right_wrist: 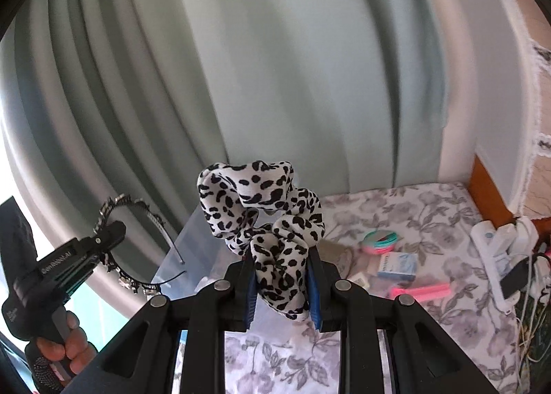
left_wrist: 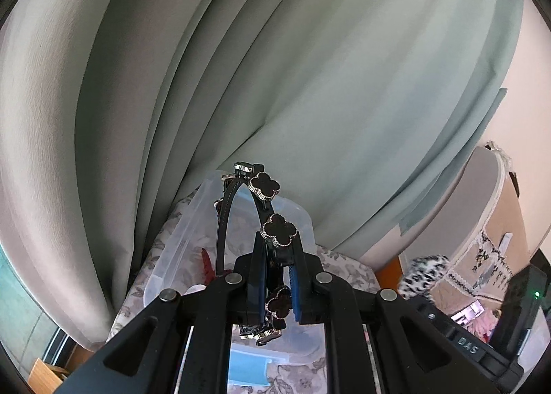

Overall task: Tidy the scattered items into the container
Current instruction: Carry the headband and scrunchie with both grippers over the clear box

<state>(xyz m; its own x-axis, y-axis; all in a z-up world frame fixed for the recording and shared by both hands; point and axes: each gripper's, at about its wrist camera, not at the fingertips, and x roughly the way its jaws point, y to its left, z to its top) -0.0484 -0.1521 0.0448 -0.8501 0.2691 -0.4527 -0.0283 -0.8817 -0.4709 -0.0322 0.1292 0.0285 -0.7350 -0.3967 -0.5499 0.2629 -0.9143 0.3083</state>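
My left gripper (left_wrist: 278,258) is shut on a black headband (left_wrist: 241,194) with black clover charms and holds it above a clear plastic container (left_wrist: 186,239). It also shows in the right wrist view (right_wrist: 110,232) at the left, with the headband (right_wrist: 137,208). My right gripper (right_wrist: 281,258) is shut on a leopard-print scrunchie (right_wrist: 261,208), held up beside the clear container (right_wrist: 196,249). The scrunchie also shows at the right of the left wrist view (left_wrist: 425,272). A red item (left_wrist: 207,263) lies inside the container.
The floral tablecloth (right_wrist: 396,208) carries coloured hair ties (right_wrist: 380,241), a small blue-white box (right_wrist: 397,266) and a pink clip (right_wrist: 422,291). A white power strip with cables (right_wrist: 496,256) lies at the right. Green curtains (left_wrist: 275,67) hang close behind.
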